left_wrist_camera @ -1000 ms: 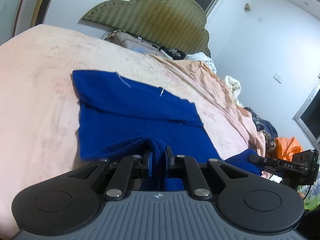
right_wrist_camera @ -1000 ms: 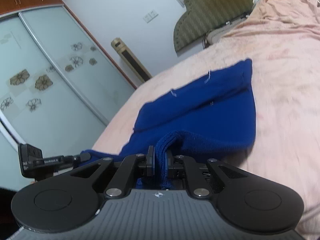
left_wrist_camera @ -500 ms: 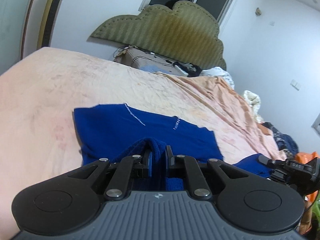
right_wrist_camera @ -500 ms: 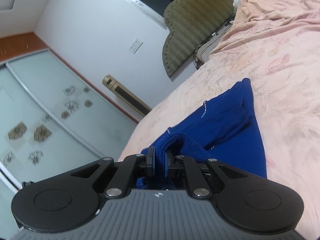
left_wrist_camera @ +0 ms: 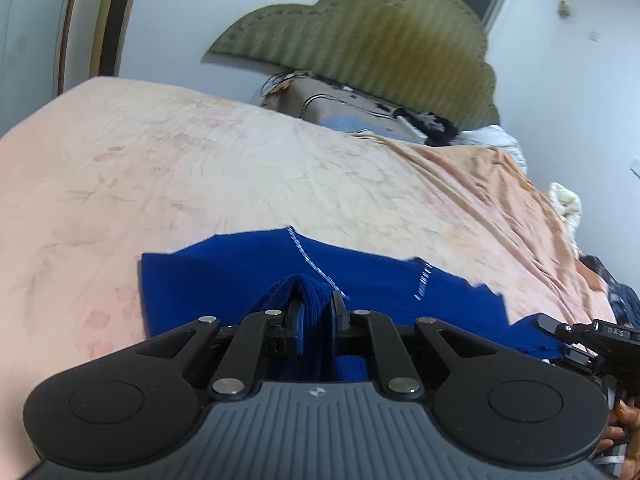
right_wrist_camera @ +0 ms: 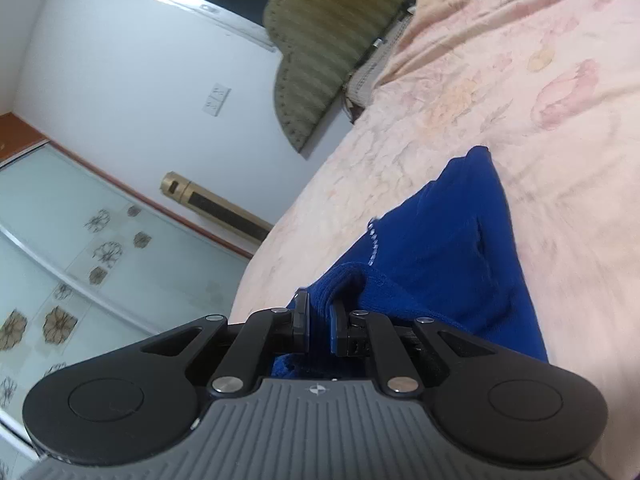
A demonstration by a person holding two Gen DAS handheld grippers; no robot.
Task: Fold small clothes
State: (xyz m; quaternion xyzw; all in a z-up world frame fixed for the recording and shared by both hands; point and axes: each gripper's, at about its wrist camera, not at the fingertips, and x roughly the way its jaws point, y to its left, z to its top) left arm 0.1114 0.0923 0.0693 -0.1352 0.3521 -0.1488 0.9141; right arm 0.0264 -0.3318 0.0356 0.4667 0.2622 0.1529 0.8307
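While both grippers (left_wrist_camera: 316, 312) (right_wrist_camera: 319, 322) pinch the blue garment (left_wrist_camera: 224, 276), wardrobe (right_wrist_camera: 60, 248) only rightward, fingers (left_wrist_camera: 624, 412) only leftward.

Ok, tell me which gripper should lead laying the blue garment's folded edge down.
Probably the left. The left gripper and the right gripper are each shut on the blue garment, but the left faces squarely over the flat part on the bed; the right's view is rolled, at the garment's side edge.

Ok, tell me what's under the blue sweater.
The blue sweater lies on the pink bedsheet, its near edge lifted by the left gripper and right gripper. Anything beneath the cloth is covered.
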